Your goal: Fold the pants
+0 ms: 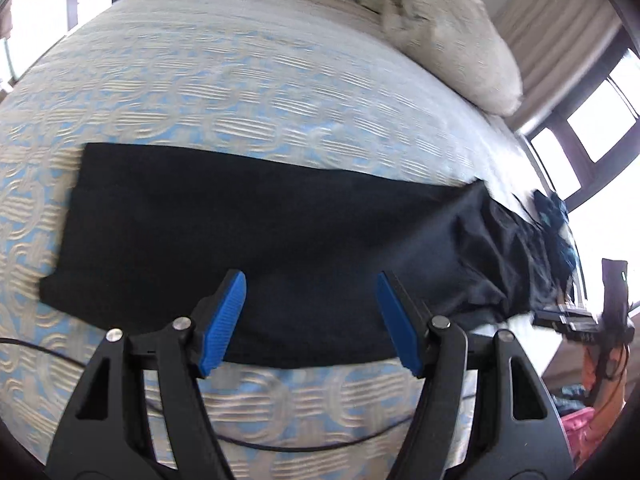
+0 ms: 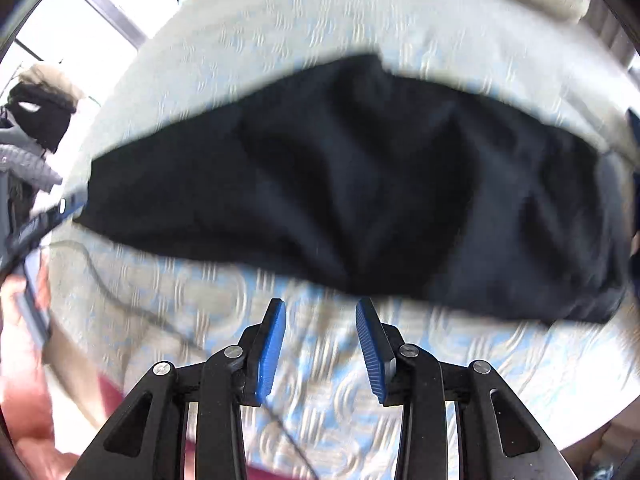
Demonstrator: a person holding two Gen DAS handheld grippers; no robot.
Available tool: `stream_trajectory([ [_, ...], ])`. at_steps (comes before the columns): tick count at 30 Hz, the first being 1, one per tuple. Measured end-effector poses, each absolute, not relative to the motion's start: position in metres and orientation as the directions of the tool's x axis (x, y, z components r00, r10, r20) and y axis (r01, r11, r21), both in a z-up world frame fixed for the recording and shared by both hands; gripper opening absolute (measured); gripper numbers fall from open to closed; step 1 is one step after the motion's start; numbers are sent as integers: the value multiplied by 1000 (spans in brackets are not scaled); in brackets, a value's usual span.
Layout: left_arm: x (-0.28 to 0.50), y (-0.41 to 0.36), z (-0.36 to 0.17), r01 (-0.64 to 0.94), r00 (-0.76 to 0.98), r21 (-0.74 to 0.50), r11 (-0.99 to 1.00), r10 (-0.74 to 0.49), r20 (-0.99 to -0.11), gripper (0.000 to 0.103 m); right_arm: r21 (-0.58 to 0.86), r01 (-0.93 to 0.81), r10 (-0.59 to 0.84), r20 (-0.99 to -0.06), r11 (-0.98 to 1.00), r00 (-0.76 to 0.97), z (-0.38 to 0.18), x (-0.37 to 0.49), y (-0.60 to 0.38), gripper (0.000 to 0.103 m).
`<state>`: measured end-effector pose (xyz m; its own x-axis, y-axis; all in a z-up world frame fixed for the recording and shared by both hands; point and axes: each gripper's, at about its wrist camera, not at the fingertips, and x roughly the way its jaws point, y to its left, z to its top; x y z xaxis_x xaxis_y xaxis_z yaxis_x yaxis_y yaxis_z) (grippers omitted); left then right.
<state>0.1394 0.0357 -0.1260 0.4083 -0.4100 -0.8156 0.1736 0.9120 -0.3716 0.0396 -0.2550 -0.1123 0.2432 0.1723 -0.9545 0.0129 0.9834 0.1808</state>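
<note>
Patterned bedspread [image 1: 240,92], 1 black pants [image 1: 240,240], 1 pillow [image 1: 460,48]

Daylight floods in through blown-out windows [image 1: 600,120]; I see heavy motion blur on my right view, fisheye bending both edges.

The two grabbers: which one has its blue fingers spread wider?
The left gripper: its pads stand far apart above the black pants. The right gripper shows a narrower gap.
</note>
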Motion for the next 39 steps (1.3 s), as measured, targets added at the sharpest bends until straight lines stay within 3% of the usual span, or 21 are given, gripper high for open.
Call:
stream_trajectory([
  [5,125,-51,-124,380,339,-281,881,-416,-844,68,152,18,145,-969,988,201,-143,59,-227,37],
  [7,119,-82,-130,471,305,-237,850,-409,-860,54,188,66,171,-963,980,206,-151,62,-230,37],
  [9,117,-107,-139,537,262,-215,816,-403,-877,48,225,112,198,-957,968,214,-156,57,-236,37],
  [16,124,-140,-171,593,244,-105,798,-302,-922,45,267,147,227,-943,952,241,-167,56,-250,38],
  [17,123,-142,-171,602,255,-86,794,-293,-921,38,257,142,217,-944,956,250,-166,57,-249,38],
  [18,123,-141,-171,610,250,-87,787,-295,-922,13,243,133,203,-945,961,257,-166,59,-247,39],
  [19,123,-139,-169,615,222,-112,781,-307,-926,7,229,120,191,-946,966,263,-164,60,-242,39],
  [24,104,-127,-149,647,207,-131,751,-339,-918,3,259,27,242,-929,965,279,-164,59,-216,39],
  [28,107,-116,-156,635,212,-126,762,-329,-920,3,116,-19,117,-957,993,265,-183,73,-198,39],
  [30,111,-114,-163,610,201,-154,777,-340,-918,3,64,-15,65,-954,998,293,-191,79,-193,33],
  [31,113,-112,-165,601,202,-166,782,-349,-915,3,44,-25,50,-947,999,316,-190,81,-190,12],
  [32,115,-111,-166,597,204,-169,784,-353,-913,3,19,-38,30,-949,999,314,-188,82,-192,6],
  [33,115,-111,-167,595,206,-173,785,-357,-911,3,28,-45,40,-954,999,298,-187,83,-193,4],
  [35,116,-111,-166,579,232,-151,802,-339,-912,16,93,-54,104,-961,994,254,-180,80,-192,1],
  [37,115,-109,-163,557,283,-94,825,-295,-913,79,129,-83,146,-958,988,246,-168,69,-192,1],
  [38,113,-108,-160,544,329,-63,837,-282,-901,85,133,-91,151,-958,987,243,-164,65,-192,1],
  [39,112,-109,-159,552,345,-63,831,-297,-890,85,141,-91,159,-958,986,239,-162,61,-192,1],
])
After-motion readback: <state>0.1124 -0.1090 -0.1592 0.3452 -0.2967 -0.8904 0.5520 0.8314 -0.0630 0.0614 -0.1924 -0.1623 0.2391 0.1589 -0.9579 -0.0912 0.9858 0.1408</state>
